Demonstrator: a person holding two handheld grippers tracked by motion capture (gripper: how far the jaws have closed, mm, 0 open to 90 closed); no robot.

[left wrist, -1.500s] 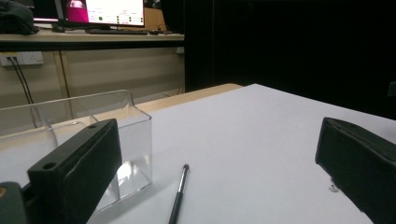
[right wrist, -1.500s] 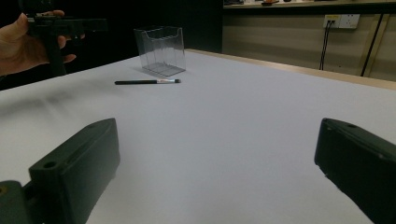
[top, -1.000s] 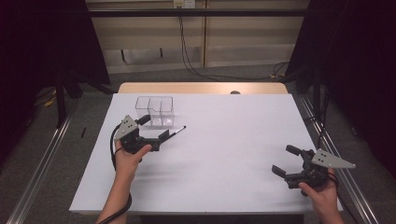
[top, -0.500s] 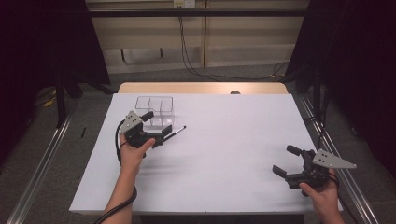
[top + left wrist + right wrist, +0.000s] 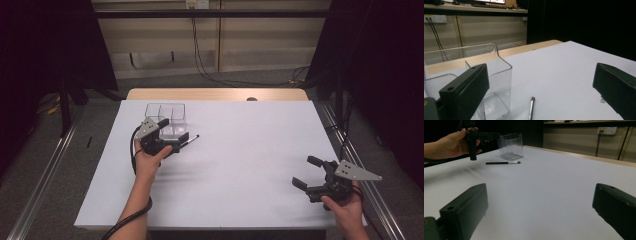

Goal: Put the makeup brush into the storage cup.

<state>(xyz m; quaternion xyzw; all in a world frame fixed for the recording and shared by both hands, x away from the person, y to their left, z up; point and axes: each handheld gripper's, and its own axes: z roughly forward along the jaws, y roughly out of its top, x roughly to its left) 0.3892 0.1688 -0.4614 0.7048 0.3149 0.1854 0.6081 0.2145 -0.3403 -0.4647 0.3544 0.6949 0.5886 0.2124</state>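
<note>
A thin black pen with a silver tip lies on the white table, just right of a clear divided box. My left gripper hovers open beside the box, its jaws spread over the pen's near end. In the left gripper view the pen lies between the open jaws, with the box at the left. My right gripper is open and holds nothing near the front right corner. Its own view shows the pen, the box and the left gripper far off.
A wooden strip runs along the table's far edge, with a small dark spot on it. Metal rails flank the table on the floor. Cables hang by the back wall. Wide bare sheet separates the two grippers.
My left gripper has moved forward and a little right, closer to the box and over the pen. The right gripper has stayed in place.
</note>
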